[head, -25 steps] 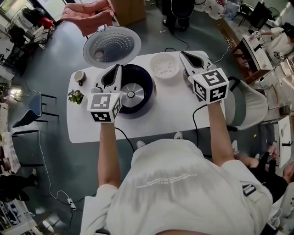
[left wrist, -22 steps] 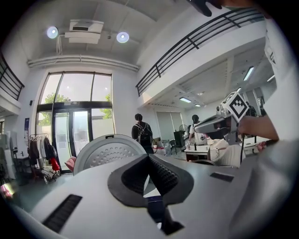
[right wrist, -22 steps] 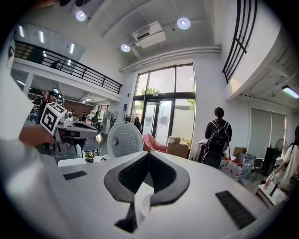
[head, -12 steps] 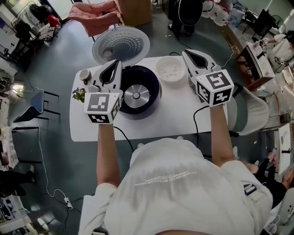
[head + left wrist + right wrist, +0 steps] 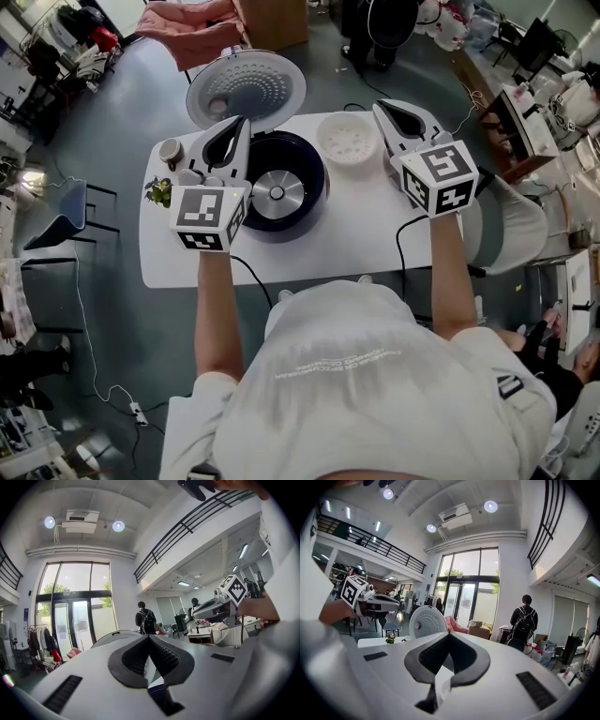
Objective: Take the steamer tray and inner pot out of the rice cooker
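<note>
Above the table (image 5: 349, 234), left gripper (image 5: 241, 124) level

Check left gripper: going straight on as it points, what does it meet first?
Most likely the rice cooker's open lid, standing just beyond the shut left gripper. Height is unclear from these views; it might skim over the lid's rim.
</note>
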The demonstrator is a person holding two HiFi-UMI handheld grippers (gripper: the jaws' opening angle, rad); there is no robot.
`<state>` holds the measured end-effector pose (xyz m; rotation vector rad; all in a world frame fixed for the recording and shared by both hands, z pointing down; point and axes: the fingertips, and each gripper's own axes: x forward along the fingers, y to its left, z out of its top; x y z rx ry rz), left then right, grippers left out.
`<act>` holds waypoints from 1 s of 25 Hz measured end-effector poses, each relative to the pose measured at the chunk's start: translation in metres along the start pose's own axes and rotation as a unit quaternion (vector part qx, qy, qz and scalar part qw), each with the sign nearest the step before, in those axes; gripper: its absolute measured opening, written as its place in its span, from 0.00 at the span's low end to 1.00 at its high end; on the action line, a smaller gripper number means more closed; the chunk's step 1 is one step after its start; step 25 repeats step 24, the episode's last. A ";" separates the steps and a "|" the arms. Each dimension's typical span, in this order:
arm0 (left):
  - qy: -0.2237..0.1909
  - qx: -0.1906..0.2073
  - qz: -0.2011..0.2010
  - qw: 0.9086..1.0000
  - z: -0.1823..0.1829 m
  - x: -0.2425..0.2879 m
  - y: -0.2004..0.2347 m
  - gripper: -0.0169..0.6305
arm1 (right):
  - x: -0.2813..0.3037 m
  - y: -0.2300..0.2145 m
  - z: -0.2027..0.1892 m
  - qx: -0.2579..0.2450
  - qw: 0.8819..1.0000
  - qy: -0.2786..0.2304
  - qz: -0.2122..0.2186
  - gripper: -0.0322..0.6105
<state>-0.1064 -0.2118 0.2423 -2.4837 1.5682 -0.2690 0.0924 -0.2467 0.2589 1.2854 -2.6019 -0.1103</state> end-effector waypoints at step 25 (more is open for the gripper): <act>0.011 -0.007 -0.018 1.000 -0.015 0.005 -0.004 0.05 | 0.011 0.004 -0.013 0.010 1.000 0.010 0.016 0.09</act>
